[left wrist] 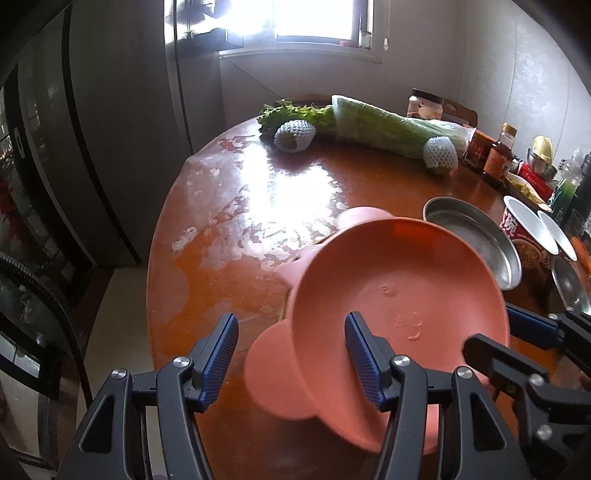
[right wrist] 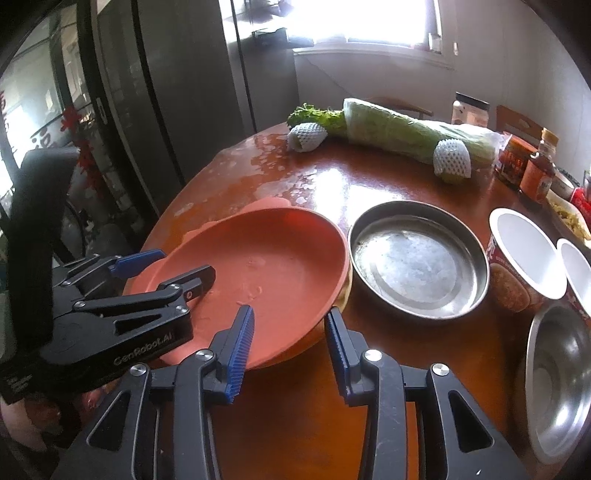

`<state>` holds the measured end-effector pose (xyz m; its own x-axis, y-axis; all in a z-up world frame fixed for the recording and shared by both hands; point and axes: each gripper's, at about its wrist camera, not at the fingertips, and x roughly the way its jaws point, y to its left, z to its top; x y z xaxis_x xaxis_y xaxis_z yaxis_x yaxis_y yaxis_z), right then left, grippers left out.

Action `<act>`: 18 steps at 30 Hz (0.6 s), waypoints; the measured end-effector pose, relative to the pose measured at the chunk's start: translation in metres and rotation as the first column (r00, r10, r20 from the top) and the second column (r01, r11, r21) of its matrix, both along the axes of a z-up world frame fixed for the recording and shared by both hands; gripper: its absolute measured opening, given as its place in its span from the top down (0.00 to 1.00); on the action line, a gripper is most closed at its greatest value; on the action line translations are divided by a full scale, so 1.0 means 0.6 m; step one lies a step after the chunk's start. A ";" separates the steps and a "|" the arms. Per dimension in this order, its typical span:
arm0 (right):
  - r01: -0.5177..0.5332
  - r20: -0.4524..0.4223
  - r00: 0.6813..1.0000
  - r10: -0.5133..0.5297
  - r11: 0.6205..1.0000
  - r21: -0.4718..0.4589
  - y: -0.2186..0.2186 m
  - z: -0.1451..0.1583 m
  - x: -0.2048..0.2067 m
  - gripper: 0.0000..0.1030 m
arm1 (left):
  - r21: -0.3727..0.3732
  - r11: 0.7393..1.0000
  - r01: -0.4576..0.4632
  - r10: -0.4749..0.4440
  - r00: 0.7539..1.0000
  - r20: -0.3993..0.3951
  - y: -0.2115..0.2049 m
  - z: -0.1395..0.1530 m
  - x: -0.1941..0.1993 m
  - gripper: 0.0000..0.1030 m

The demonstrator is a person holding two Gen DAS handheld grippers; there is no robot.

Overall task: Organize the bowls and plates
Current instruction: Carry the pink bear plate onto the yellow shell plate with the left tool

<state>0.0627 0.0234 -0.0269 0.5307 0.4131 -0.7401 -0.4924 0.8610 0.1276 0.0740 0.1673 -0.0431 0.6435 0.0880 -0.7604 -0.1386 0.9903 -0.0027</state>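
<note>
We look across a round, glossy red-brown table [left wrist: 258,184] with worn pale patches toward its left edge. It stands in a room with a bright window [left wrist: 314,18] behind it and a dark fridge [left wrist: 122,129] on the left. A cabbage [left wrist: 388,125] lies along the far edge, and jars [left wrist: 495,158] crowd the right edge. The pink plate [left wrist: 399,295] sits near the near-left edge, tilted rather than flat, with its hollow facing us. Its two round ears point toward the left edge, and its long axis runs from the near edge toward the far edge. Its right rim is just beside a steel dish [left wrist: 472,236]. Paper cups [right wrist: 524,251] and a steel bowl [right wrist: 557,380] are further right. Both grippers slant down toward the table from the near edge. The left gripper [left wrist: 291,316] straddles the plate's eared rim, one finger over the hollow and one outside it, but we cannot tell whether its pads press. The right gripper [right wrist: 291,309] straddles the right rim, its jaws released with a gap around the rim.
</note>
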 end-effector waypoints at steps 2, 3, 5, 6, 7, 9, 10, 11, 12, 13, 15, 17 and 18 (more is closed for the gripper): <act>0.007 -0.015 1.000 -0.007 1.000 0.006 -0.004 -0.002 -0.003 0.56 | -0.005 1.000 -0.005 0.005 1.000 -0.004 0.004 -0.004 0.002 0.41; 0.007 -0.025 1.000 -0.007 1.000 0.011 -0.004 -0.004 -0.003 0.54 | -0.011 1.000 -0.004 0.004 1.000 -0.005 0.007 -0.004 0.002 0.40; 0.000 -0.014 1.000 0.000 1.000 0.003 0.001 -0.003 -0.004 0.52 | -0.011 1.000 -0.005 0.005 1.000 -0.004 0.009 -0.004 0.004 0.40; -0.004 -0.014 1.000 0.004 1.000 0.003 0.003 -0.003 -0.003 0.52 | -0.009 1.000 -0.006 0.006 1.000 -0.004 0.010 -0.005 0.005 0.40; -0.006 -0.017 1.000 0.006 1.000 0.006 0.004 -0.003 -0.002 0.52 | -0.010 1.000 -0.009 0.009 1.000 -0.003 0.012 -0.005 0.006 0.39; -0.007 -0.018 1.000 0.007 1.000 0.007 0.007 -0.003 -0.001 0.51 | -0.015 1.000 -0.008 0.008 1.000 -0.001 0.016 -0.006 0.010 0.39; -0.008 -0.017 1.000 0.008 1.000 0.002 0.009 -0.003 -0.001 0.50 | -0.017 1.000 -0.009 0.009 1.000 0.000 0.018 -0.007 0.012 0.38; -0.009 -0.015 1.000 0.009 1.000 -0.001 0.011 -0.003 -0.002 0.49 | -0.018 1.000 -0.008 0.008 1.000 0.000 0.021 -0.007 0.013 0.38; -0.010 -0.012 1.000 0.010 1.000 -0.002 0.012 -0.003 -0.002 0.49 | -0.017 1.000 -0.008 0.008 1.000 0.000 0.023 -0.007 0.015 0.38; -0.012 -0.015 1.000 0.012 1.000 -0.002 0.014 -0.003 -0.001 0.49 | -0.015 1.000 -0.007 0.007 1.000 -0.001 0.024 -0.007 0.018 0.38; -0.015 -0.018 1.000 0.015 1.000 0.004 0.018 -0.002 0.001 0.49 | -0.007 1.000 -0.005 0.004 1.000 -0.004 0.027 -0.007 0.022 0.38; -0.018 -0.015 1.000 0.018 1.000 -0.001 0.025 -0.003 0.002 0.49 | 0.000 1.000 -0.007 0.007 1.000 -0.005 0.032 -0.007 0.027 0.38; -0.021 -0.015 1.000 0.021 1.000 0.000 0.029 -0.004 0.003 0.49 | 0.000 1.000 -0.008 0.008 1.000 -0.004 0.035 -0.008 0.029 0.38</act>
